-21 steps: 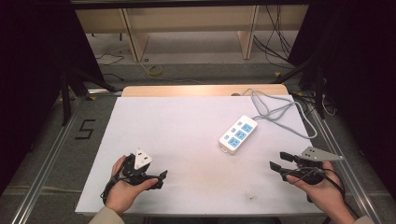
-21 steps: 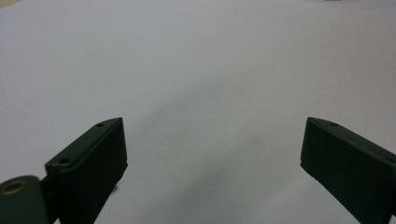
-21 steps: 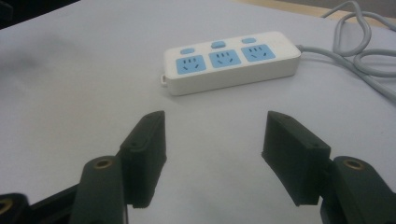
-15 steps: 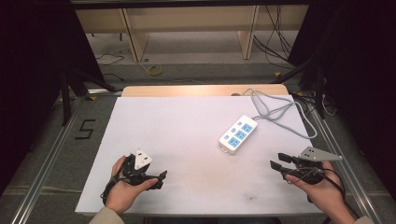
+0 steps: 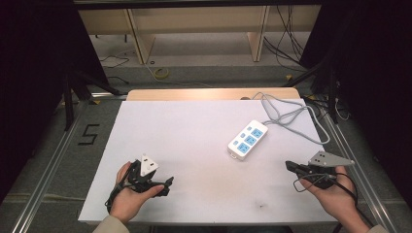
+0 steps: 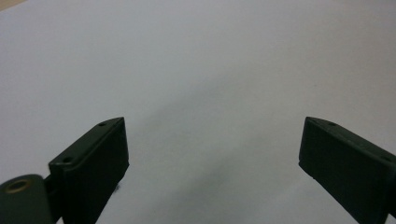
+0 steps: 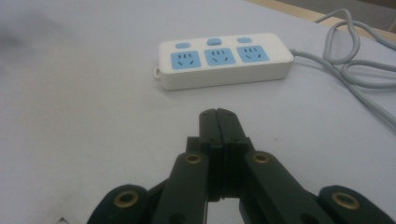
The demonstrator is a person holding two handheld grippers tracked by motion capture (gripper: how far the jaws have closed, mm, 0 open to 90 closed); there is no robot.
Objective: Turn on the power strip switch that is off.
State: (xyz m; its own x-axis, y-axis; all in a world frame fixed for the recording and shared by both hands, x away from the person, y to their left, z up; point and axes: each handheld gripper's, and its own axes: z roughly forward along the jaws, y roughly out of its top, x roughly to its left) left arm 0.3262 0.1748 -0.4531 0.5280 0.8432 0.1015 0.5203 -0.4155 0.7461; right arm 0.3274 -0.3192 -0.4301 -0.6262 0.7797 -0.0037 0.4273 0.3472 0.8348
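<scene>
A white power strip [image 5: 248,140] with three blue sockets lies right of the middle of the white table [image 5: 194,131]. Its grey cable [image 5: 286,116] loops toward the far right corner. My left gripper [image 5: 167,183] rests near the front left edge in a hand, pointing right. In the left gripper view its jaws [image 6: 212,149] stand wide apart over bare table, so it is open. My right gripper [image 5: 290,166] is held near the front right edge and points left. In the right gripper view it [image 7: 218,114] is shut on nothing, aimed at the power strip [image 7: 224,58] a short way ahead.
A wooden strip [image 5: 194,93] runs along the table's far edge, with shelving and loose cables on the floor beyond. The strip's cable [image 7: 355,65] curls to the right of the right gripper. A "5" mark [image 5: 88,134] sits on the floor at left.
The right gripper's jaws, apart earlier, have come together. Both hands stay about where they were.
</scene>
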